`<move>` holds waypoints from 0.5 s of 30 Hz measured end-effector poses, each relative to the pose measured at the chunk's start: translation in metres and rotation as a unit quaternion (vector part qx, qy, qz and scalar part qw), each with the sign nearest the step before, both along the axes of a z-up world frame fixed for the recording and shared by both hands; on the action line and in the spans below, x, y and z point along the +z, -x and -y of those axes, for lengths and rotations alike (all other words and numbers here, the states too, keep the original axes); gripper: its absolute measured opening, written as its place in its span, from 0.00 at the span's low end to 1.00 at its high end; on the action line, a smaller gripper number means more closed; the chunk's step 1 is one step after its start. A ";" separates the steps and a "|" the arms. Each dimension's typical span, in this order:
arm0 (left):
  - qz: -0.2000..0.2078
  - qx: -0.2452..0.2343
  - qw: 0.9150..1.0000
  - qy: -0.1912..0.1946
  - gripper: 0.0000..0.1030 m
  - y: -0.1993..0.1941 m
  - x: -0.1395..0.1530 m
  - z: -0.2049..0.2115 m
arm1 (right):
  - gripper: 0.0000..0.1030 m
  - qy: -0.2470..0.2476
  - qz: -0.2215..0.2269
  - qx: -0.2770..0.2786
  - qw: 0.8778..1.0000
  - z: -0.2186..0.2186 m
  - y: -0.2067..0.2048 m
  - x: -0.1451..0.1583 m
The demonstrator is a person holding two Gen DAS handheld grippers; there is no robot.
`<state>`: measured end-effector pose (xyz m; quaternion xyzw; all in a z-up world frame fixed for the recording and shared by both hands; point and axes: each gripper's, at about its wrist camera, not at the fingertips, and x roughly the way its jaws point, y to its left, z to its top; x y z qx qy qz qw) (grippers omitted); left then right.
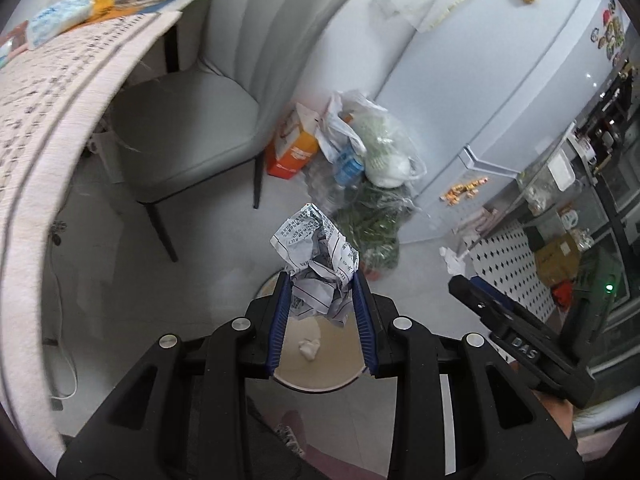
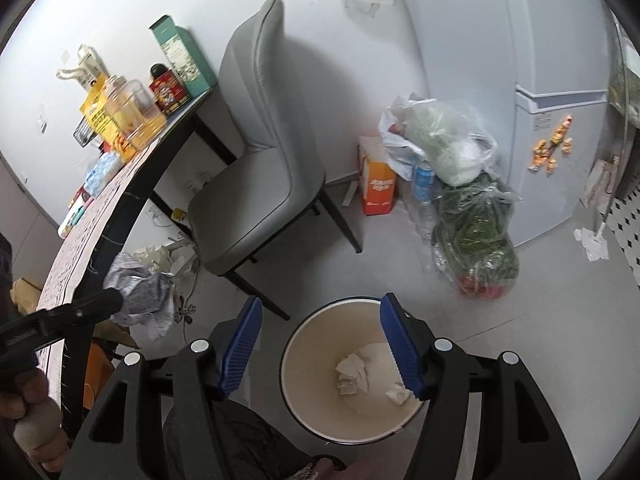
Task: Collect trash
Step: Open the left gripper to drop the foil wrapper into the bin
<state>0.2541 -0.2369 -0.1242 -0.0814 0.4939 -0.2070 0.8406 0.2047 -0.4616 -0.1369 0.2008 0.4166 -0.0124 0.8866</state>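
Observation:
My left gripper point(image 1: 320, 280) is shut on a crumpled ball of printed paper point(image 1: 316, 256), holding it above a round bin with a cream inside point(image 1: 320, 386). A white wad point(image 1: 309, 349) lies in the bin. In the right wrist view the same paper ball point(image 2: 140, 296) hangs at the left, beside the table edge. My right gripper point(image 2: 322, 304) is open over the bin point(image 2: 290, 376) with nothing between its blue pads point(image 2: 240, 344). Several white scraps point(image 2: 354, 370) lie on the bin's bottom.
A grey padded chair point(image 2: 264, 184) stands behind the bin, next to a table point(image 1: 52, 120) with a printed cloth and boxes. Plastic bags of greens point(image 2: 476, 240), an orange carton point(image 2: 378, 188) and a pale fridge point(image 2: 560, 160) are to the right. A crumpled white tissue point(image 2: 592, 242) lies on the floor.

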 end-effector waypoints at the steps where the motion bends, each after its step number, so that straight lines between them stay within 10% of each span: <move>1: -0.005 -0.008 1.000 0.004 0.30 -0.002 -0.003 0.005 | 0.59 0.002 0.000 -0.002 1.000 0.003 0.002 0.001; 10: -0.027 -0.061 0.998 0.007 0.32 -0.011 -0.016 0.047 | 0.59 0.008 0.007 -0.023 1.000 0.022 0.020 0.016; 15: -0.044 -0.086 0.995 0.033 0.60 -0.018 -0.018 0.064 | 0.59 0.008 0.007 -0.034 0.999 0.032 0.030 0.019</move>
